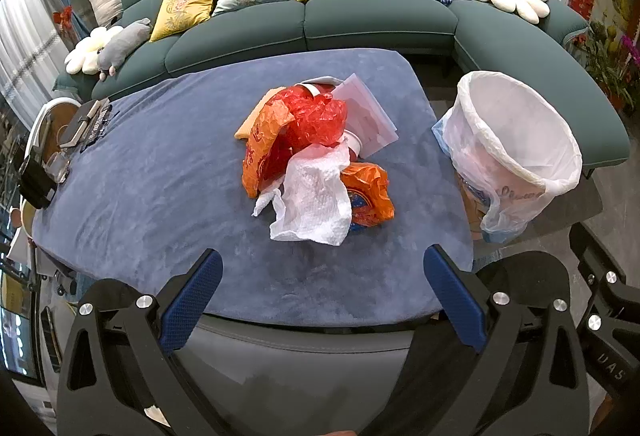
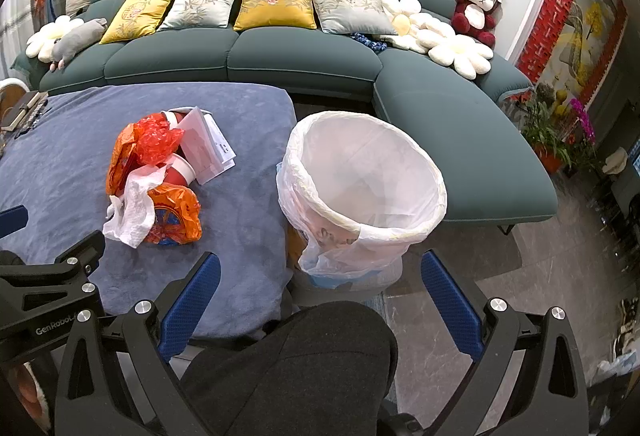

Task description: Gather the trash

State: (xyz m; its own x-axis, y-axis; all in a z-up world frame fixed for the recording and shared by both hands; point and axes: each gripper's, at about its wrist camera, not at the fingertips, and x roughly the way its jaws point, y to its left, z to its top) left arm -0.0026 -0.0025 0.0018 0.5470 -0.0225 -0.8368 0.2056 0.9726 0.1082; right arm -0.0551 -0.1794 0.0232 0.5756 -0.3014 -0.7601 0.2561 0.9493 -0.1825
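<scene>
A heap of trash lies mid-table on a blue-grey plush cloth point(image 1: 140, 176): a crumpled white paper towel point(image 1: 316, 196), orange plastic wrappers point(image 1: 370, 196), a red plastic bag point(image 1: 316, 116), a red paper cup point(image 2: 180, 172) and white paper sheets point(image 1: 370, 112). Just beside the table's right edge stands a bin lined with a white bag point(image 2: 364, 192). The left gripper point(image 1: 322, 278) and right gripper point(image 2: 320, 280) hang empty, fingers spread wide, near the table's front edge. A teal sofa point(image 2: 304, 60) curves behind.
</scene>
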